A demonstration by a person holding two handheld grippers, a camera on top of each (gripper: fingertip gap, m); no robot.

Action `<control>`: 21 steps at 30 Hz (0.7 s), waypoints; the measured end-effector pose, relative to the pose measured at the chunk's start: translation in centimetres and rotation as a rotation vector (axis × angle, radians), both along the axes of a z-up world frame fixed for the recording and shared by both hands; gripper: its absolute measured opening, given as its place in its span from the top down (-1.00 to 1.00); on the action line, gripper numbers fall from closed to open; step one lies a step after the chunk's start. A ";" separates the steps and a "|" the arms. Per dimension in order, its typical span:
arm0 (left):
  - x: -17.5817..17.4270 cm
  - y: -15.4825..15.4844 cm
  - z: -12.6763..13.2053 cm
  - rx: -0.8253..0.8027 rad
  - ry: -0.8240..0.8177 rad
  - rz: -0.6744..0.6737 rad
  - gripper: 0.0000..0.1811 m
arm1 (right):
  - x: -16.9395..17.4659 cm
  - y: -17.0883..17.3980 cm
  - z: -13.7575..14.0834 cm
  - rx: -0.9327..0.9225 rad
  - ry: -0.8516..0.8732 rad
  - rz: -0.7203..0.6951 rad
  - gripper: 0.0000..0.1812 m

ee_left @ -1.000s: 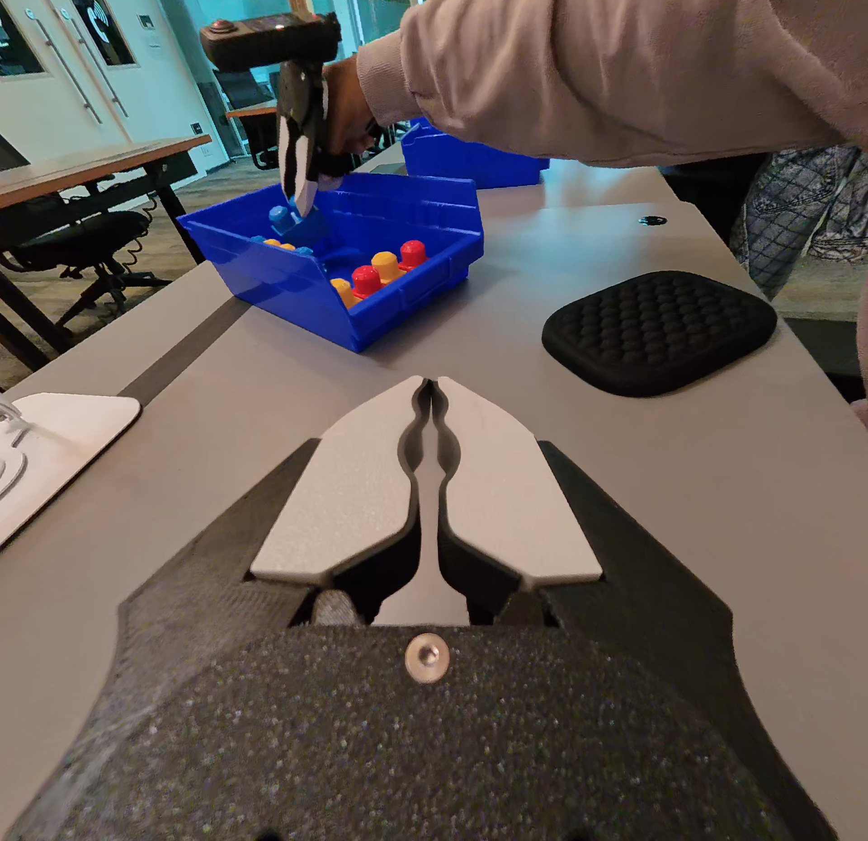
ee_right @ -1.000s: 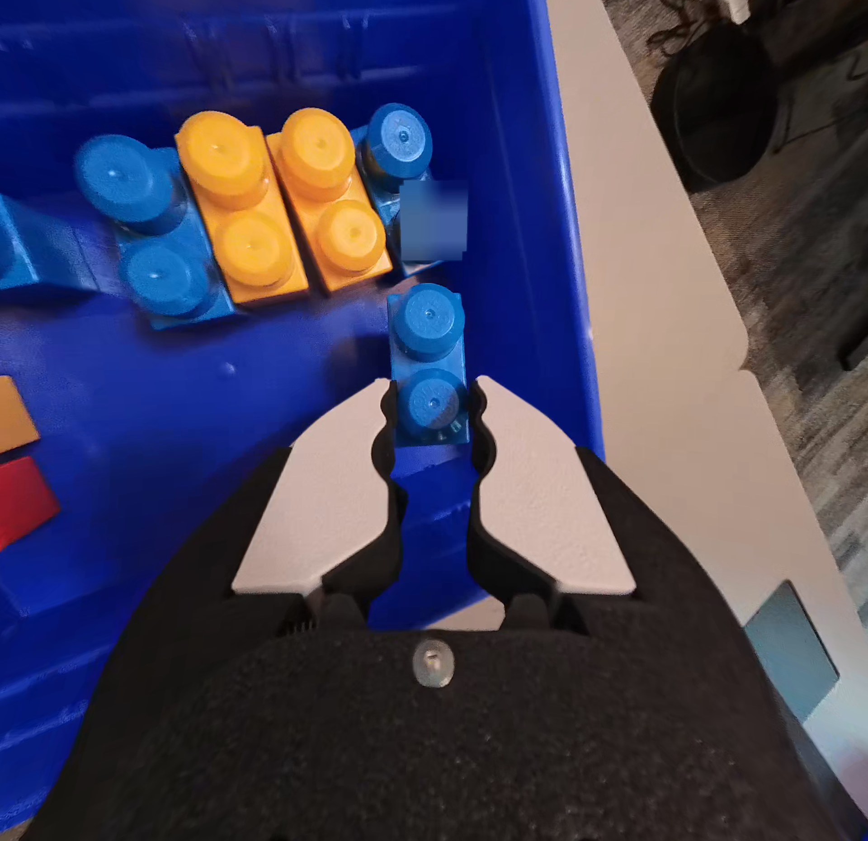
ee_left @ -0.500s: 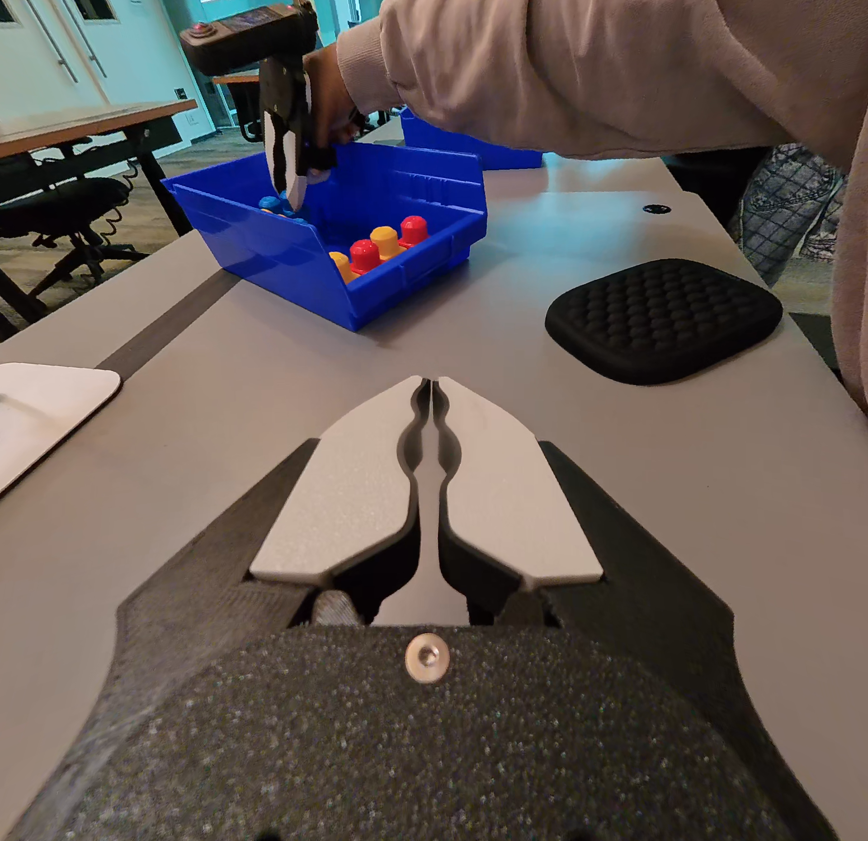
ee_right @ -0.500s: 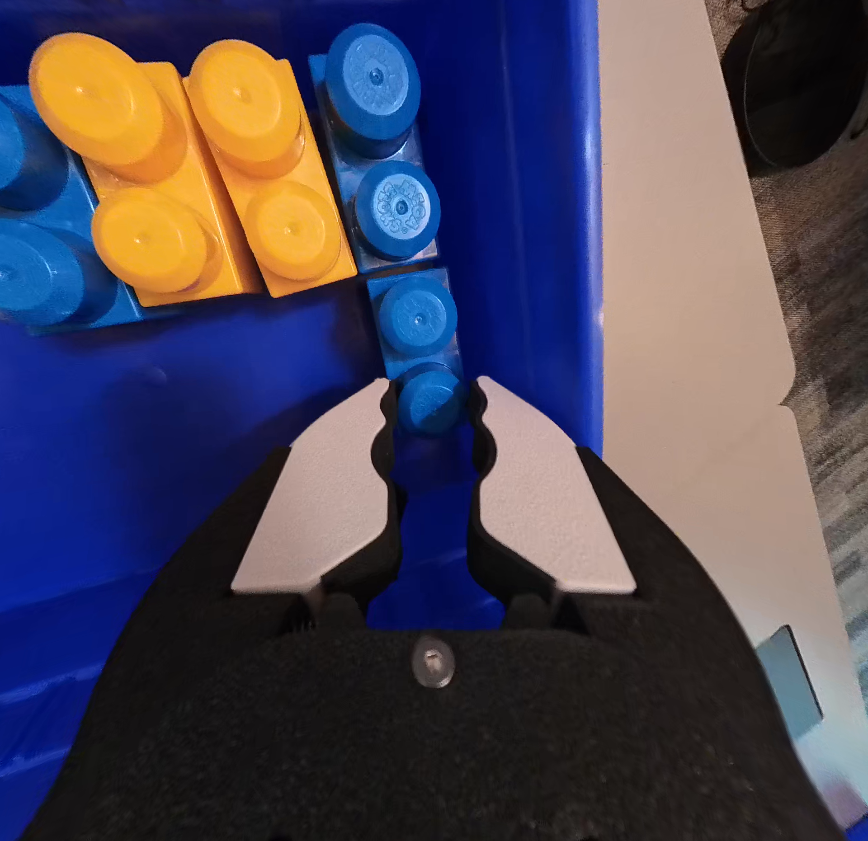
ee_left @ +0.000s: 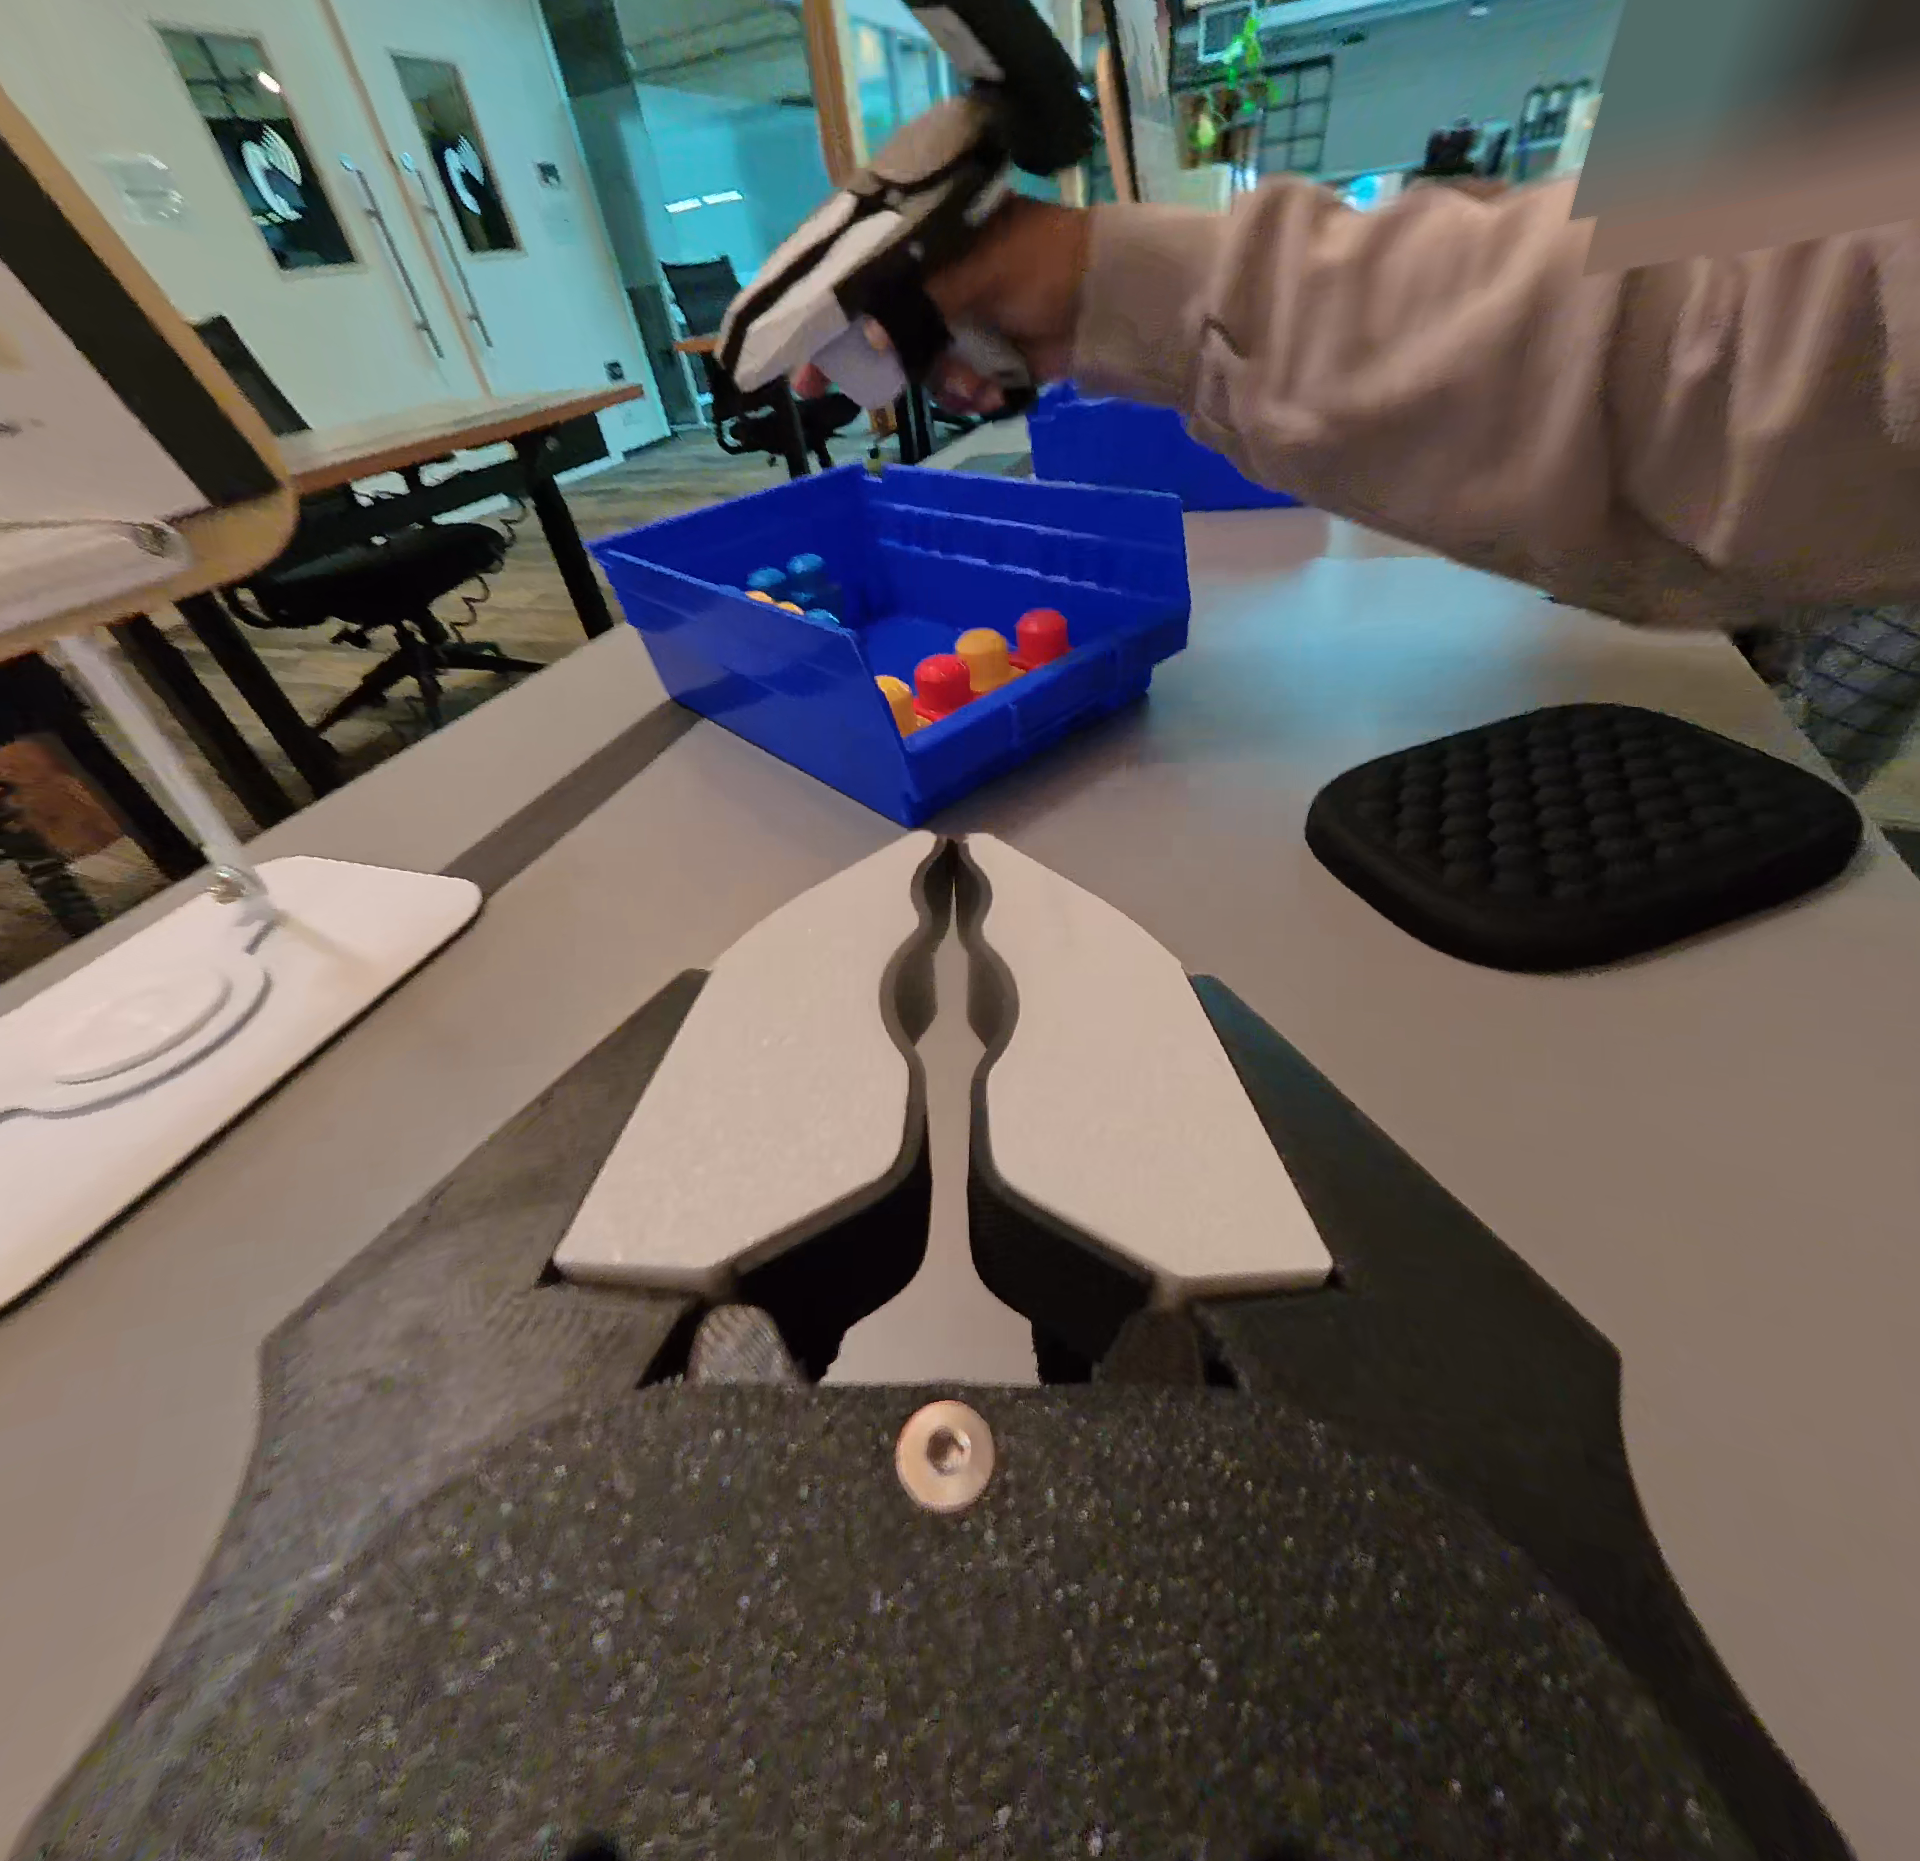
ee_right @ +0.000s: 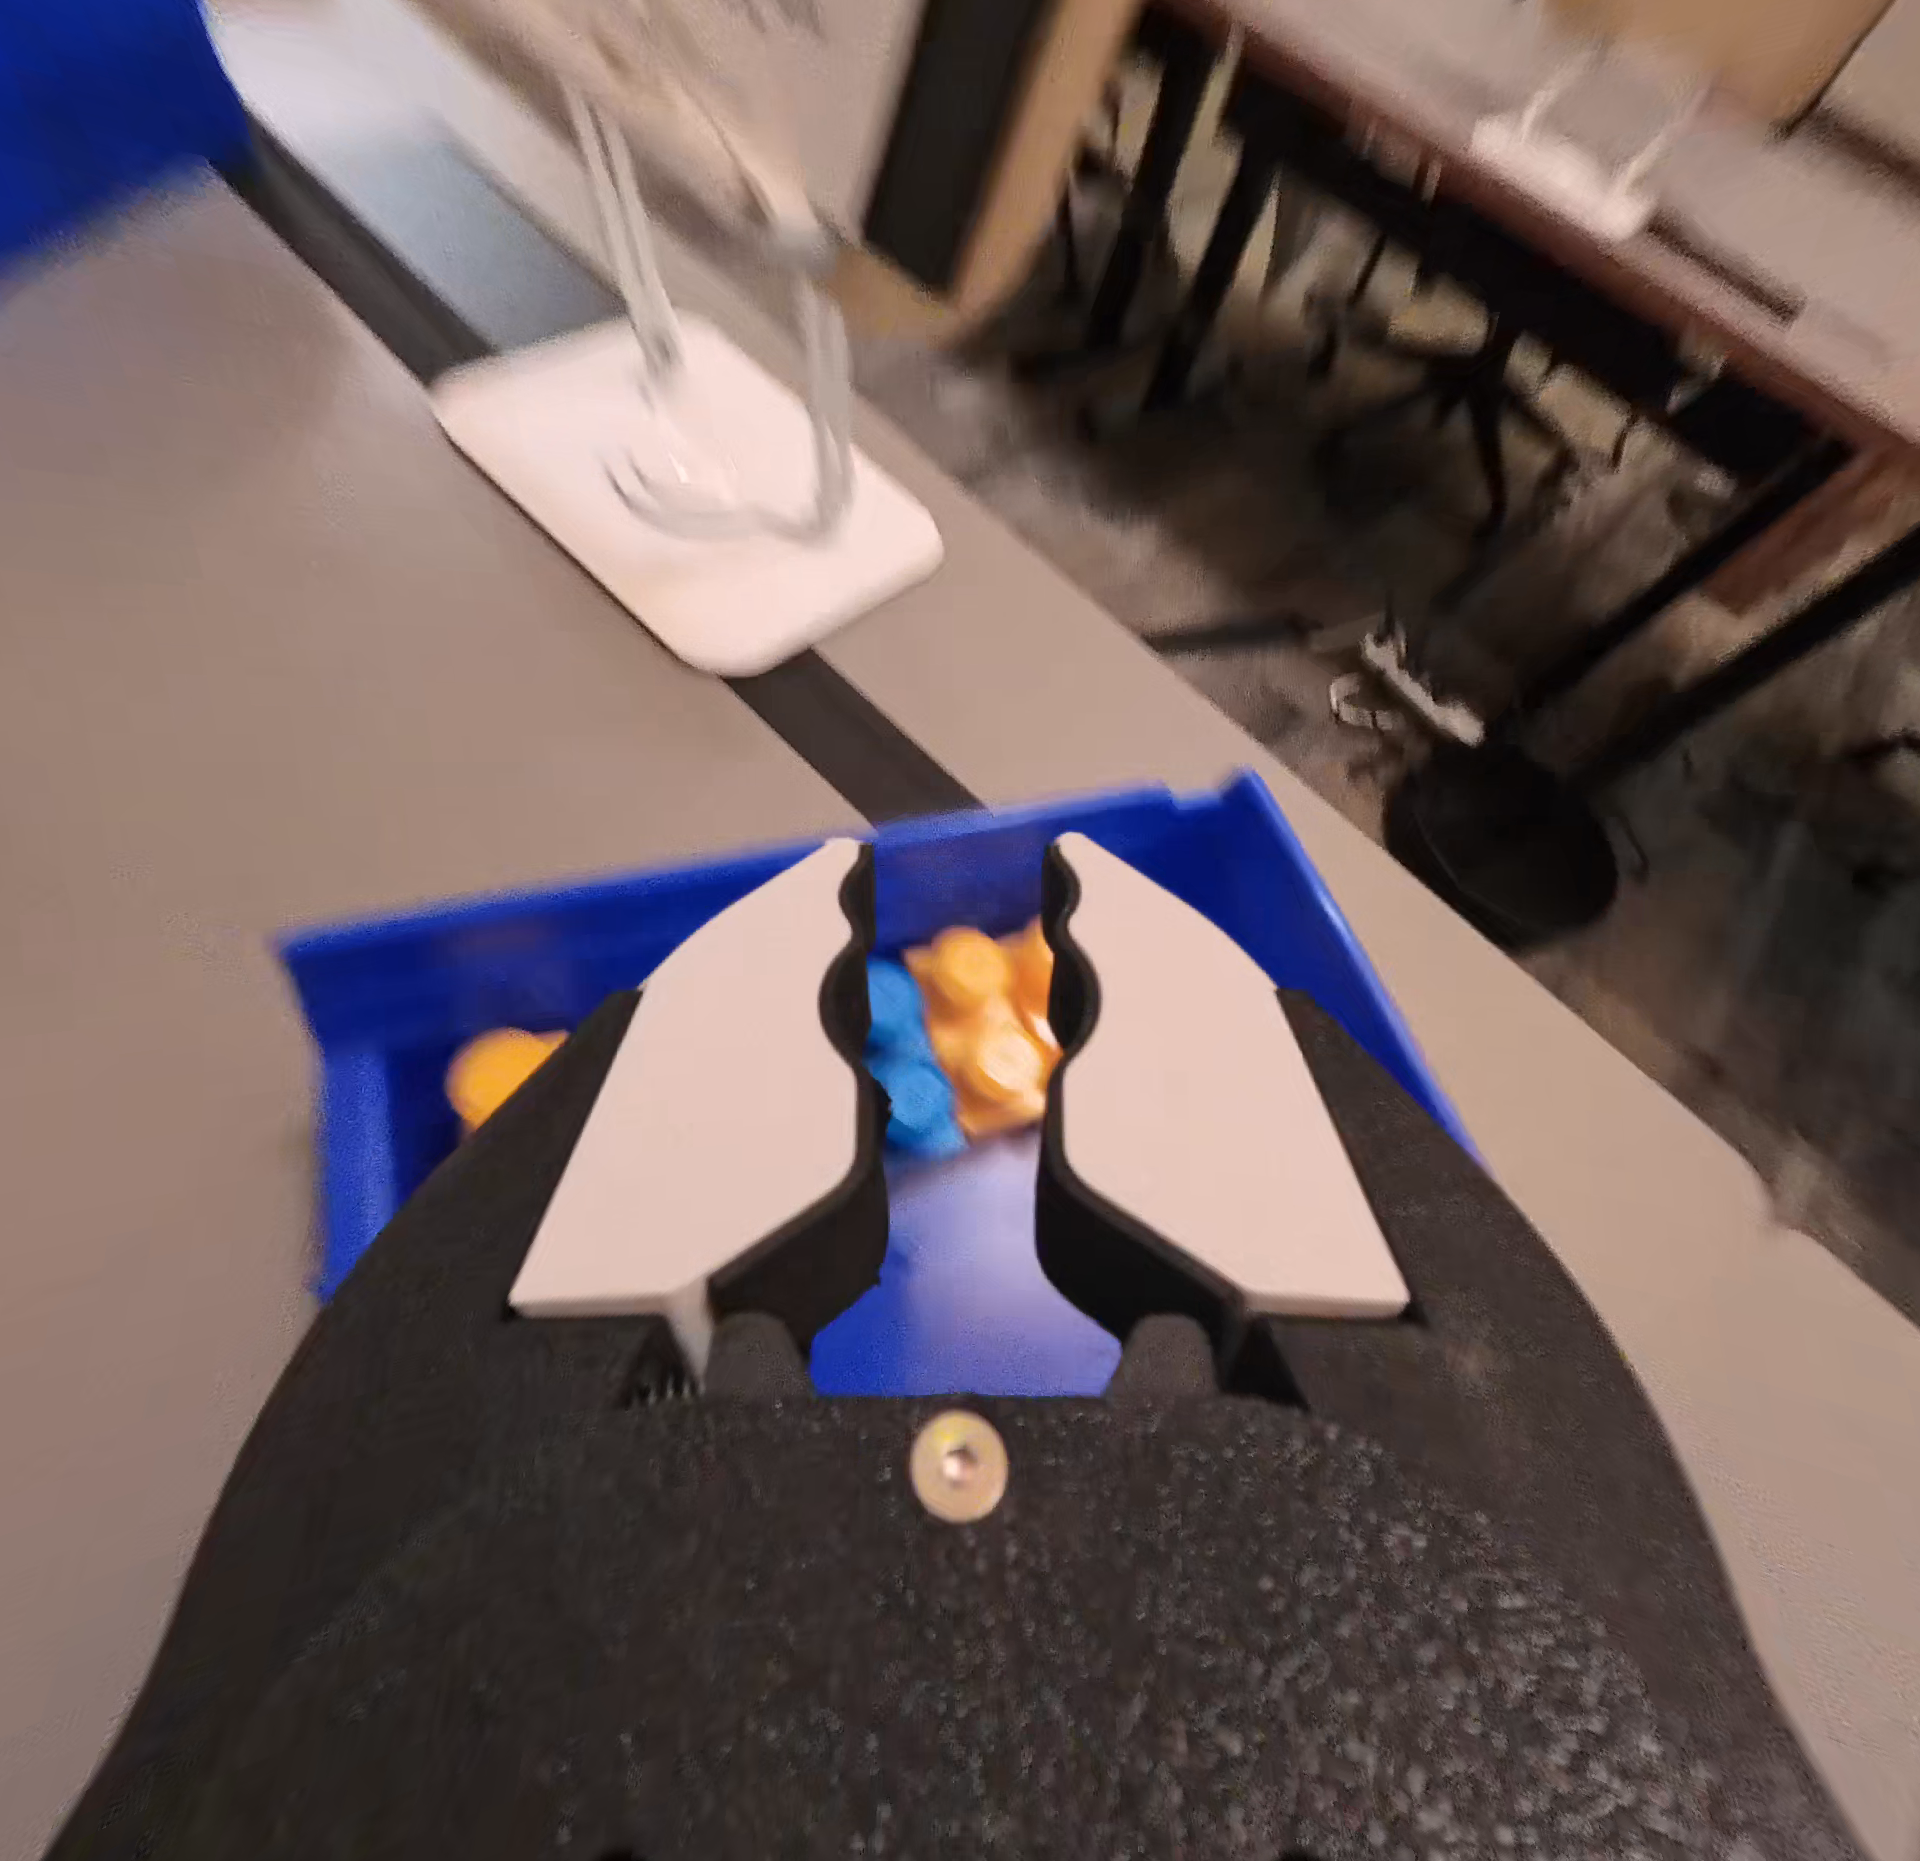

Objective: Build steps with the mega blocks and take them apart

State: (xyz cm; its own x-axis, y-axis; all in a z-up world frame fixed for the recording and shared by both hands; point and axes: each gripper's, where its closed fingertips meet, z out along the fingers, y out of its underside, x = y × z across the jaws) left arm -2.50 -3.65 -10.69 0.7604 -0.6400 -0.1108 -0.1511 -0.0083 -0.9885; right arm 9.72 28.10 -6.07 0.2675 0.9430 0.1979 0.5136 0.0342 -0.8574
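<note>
A blue bin [ee_left: 790, 710] stands on the grey table and holds mega blocks: red and yellow ones [ee_left: 977, 663] near its front and blue ones [ee_left: 790, 575] at its far left. My left gripper [ee_left: 951, 855] is shut and empty, low over the table just short of the bin. My right gripper [ee_right: 956, 861] is open and empty, raised above the bin [ee_right: 520, 928]. A blue block [ee_right: 904, 1063] and orange blocks [ee_right: 987, 1022] lie in the bin below its gap. It also shows in the left wrist view [ee_left: 748, 346], held in a hand high over the bin.
A black dimpled pad [ee_left: 1579, 835] lies right of the bin. A white stand base [ee_left: 208, 980] sits at the table's left edge, also seen in the right wrist view [ee_right: 707, 502]. A second blue bin [ee_left: 1122, 450] stands behind. Desks and office chairs stand beyond the table.
My right gripper let go of the blue block inside the bin, then rose and tilted away above it. The left gripper stays shut in place.
</note>
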 end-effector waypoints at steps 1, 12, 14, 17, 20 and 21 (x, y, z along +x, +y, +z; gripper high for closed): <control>-0.3 0.0 0.4 0.016 -0.007 0.016 1.00 | -0.9 -1.8 0.6 -0.002 0.079 0.006 0.69; -8.5 0.0 4.0 0.159 0.000 0.342 1.00 | -5.7 -14.9 -1.0 -0.102 0.494 -0.052 1.00; -10.9 -0.6 5.0 0.177 -0.008 0.439 1.00 | -5.5 -15.2 -2.3 -0.101 0.517 -0.101 1.00; -15.4 -2.4 6.4 0.190 -0.039 0.613 1.00 | -5.2 -14.9 -4.1 -0.099 0.534 -0.164 1.00; -20.8 -4.6 6.8 0.164 -0.069 0.808 1.00 | -5.4 -15.0 -5.3 -0.062 0.514 -0.181 1.00; -22.7 -5.3 6.7 0.148 -0.074 0.869 0.99 | -5.4 -15.1 -5.6 -0.052 0.506 -0.182 1.00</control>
